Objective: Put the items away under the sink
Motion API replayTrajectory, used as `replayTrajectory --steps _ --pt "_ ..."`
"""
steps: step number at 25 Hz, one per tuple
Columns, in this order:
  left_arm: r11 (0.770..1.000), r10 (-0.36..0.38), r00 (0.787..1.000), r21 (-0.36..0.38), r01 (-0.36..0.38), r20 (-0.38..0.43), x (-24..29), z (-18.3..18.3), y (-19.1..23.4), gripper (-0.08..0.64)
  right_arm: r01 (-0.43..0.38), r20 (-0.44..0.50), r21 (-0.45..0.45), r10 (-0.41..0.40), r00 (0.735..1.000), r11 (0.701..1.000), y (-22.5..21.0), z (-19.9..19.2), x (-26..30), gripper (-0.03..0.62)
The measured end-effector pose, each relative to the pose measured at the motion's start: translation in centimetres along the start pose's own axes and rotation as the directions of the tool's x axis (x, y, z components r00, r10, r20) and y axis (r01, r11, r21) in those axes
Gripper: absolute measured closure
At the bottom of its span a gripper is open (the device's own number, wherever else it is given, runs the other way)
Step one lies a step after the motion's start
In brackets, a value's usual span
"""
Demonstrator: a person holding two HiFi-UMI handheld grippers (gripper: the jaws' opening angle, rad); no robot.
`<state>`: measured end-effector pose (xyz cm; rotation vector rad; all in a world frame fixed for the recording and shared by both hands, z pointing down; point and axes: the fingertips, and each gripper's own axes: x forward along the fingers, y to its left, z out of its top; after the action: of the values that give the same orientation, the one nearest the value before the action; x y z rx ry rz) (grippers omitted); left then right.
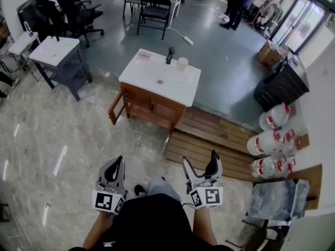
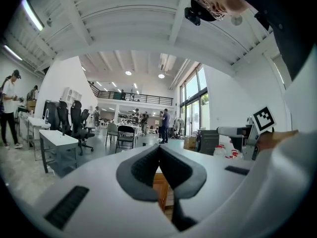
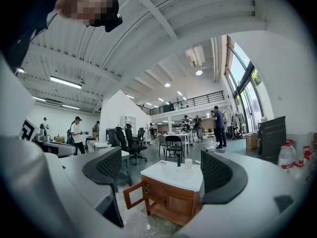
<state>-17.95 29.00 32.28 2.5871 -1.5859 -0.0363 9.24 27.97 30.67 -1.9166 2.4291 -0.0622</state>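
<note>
Facing the far sink cabinet (image 1: 153, 106), the left gripper (image 1: 116, 163) is pinched together empty and the right gripper (image 1: 200, 160) gapes, empty.

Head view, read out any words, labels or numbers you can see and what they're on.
No text can be read anywhere.
Water jugs: red labels, too small and blurred to read.
Left gripper and right gripper: black-and-white square markers only, no letters or numbers.
</note>
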Motion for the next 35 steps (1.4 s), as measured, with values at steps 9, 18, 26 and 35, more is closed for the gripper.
replayTrajectory --steps 9,18,26,35 --pt "0.999 0.007 1.000 -0.044 -0.006 0.012 3.3 -0.6 3.7 0.554 0.013 -0.024 0.005 -0.013 1.000 1.000 0.2 -1.7 4.4 0.107" --pt "0.998 -0.067 0.998 -0.013 0.067 0.014 13.3 0.7 7.3 0.554 0.042 -0.004 0.052 -0.041 0.999 0.998 -2.5 -2.6 14.7 0.107" --pt "0.995 -0.084 0.996 0.052 0.086 -0.034 24.0 1.7 11.5 0.554 0.128 -0.013 0.110 -0.128 0.992 0.986 -7.2 -3.7 21.8 0.107" --pt "0.993 -0.112 0.988 0.036 0.116 -0.107 35.0 -0.3 14.5 0.554 0.159 -0.066 0.084 -0.154 0.986 0.984 -10.5 -6.7 29.4 0.109"
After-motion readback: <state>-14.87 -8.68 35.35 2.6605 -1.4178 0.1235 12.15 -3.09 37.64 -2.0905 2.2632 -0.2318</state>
